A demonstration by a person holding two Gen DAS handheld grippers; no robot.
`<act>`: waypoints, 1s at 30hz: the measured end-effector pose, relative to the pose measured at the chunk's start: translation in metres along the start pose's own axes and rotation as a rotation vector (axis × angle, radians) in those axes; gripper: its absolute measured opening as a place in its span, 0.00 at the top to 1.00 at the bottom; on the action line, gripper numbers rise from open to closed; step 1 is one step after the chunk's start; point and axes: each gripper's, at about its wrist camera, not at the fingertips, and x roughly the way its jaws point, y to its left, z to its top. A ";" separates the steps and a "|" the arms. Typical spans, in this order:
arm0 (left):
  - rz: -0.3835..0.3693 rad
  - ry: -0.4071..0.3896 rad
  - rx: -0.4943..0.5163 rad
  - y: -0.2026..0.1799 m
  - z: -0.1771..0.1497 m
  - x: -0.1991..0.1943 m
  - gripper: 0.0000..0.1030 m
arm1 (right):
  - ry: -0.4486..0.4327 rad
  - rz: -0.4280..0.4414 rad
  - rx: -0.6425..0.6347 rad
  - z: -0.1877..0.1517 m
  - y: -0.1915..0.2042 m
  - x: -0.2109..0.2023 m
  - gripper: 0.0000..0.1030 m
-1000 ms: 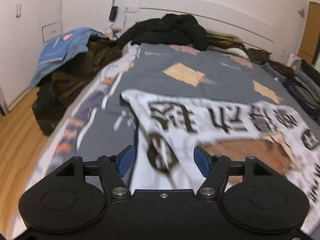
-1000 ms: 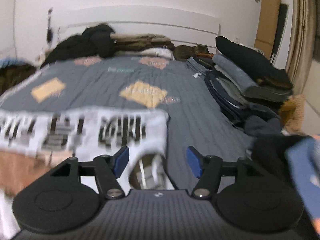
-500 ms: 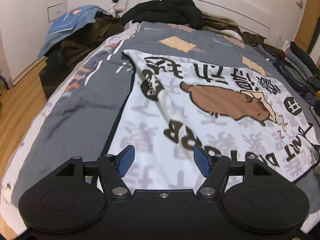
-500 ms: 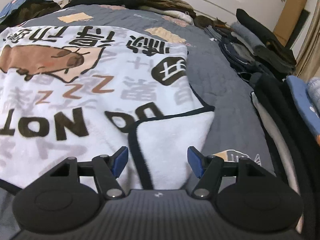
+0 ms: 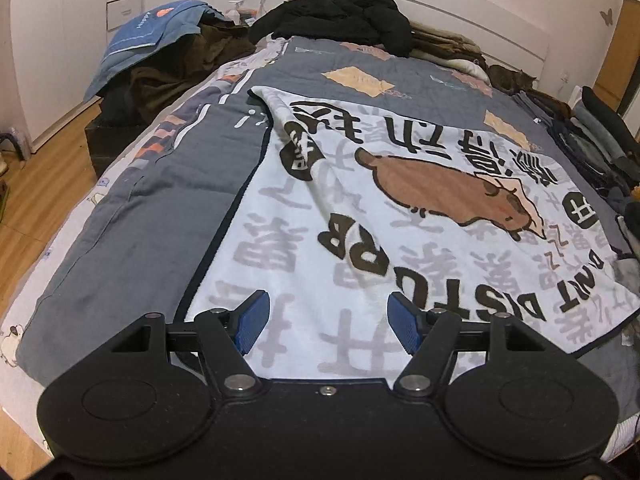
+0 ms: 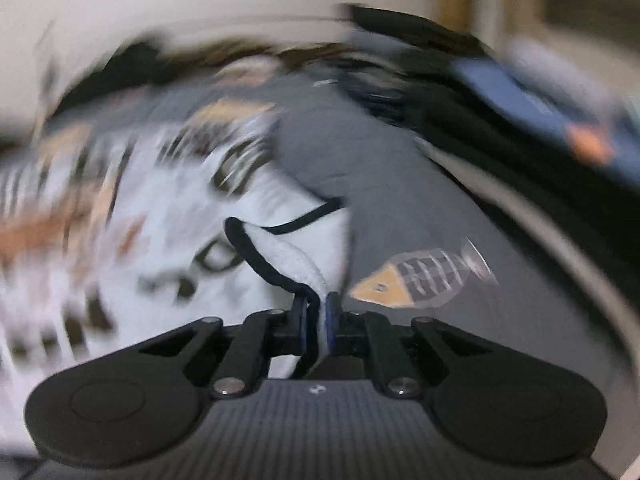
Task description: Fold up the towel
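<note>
- Since half a second ago the right gripper (image 6: 316,322) has closed: its jaws, then apart over the turned-back corner of the towel (image 5: 360,248), are now clamped together on that corner, and its view has gone from sharp to smeared, so it is moving. The left view has hardly shifted.
- The bed (image 5: 132,224) fills both views; its grey quilt lies under everything.
- The towel lies spread nearly flat across the middle and right of the left view, print side up, with a soft ridge running from its upper left corner toward the centre.
- At the bottom centre of the right view the dark-bound corner (image 6: 280,256) curls up out of the jaws, showing its plain white underside.
- The left gripper (image 5: 328,320) hovers at the lower centre of its view over the near edge, jaws wide apart and holding nothing.
- To do this step well, I judge the left jaws should pinch the matching near corner at lower left, so both corners travel together.
- Lift both level, carry them toward the far edge, and line up the dark binding before letting go.
- Smooth the ridge, or it will crease into the fold.
</note>
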 end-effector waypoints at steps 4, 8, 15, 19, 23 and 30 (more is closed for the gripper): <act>0.020 0.026 -0.025 0.009 -0.007 0.010 0.37 | 0.022 0.055 0.384 -0.007 -0.062 0.001 0.95; 0.043 0.052 -0.102 0.033 -0.020 0.019 0.37 | 0.039 0.023 0.402 -0.018 -0.074 -0.005 0.95; 0.045 0.038 -0.338 0.086 -0.042 0.026 0.37 | 0.063 0.043 0.336 -0.022 -0.067 -0.004 0.94; 0.038 0.024 -0.456 0.109 -0.052 0.034 0.38 | 0.050 0.033 0.327 -0.020 -0.062 -0.001 0.91; 0.012 0.013 -0.575 0.125 -0.064 0.045 0.43 | 0.039 0.035 0.310 -0.017 -0.058 0.001 0.79; 0.013 -0.031 -0.691 0.138 -0.077 0.065 0.47 | 0.023 0.014 0.306 -0.015 -0.053 0.006 0.58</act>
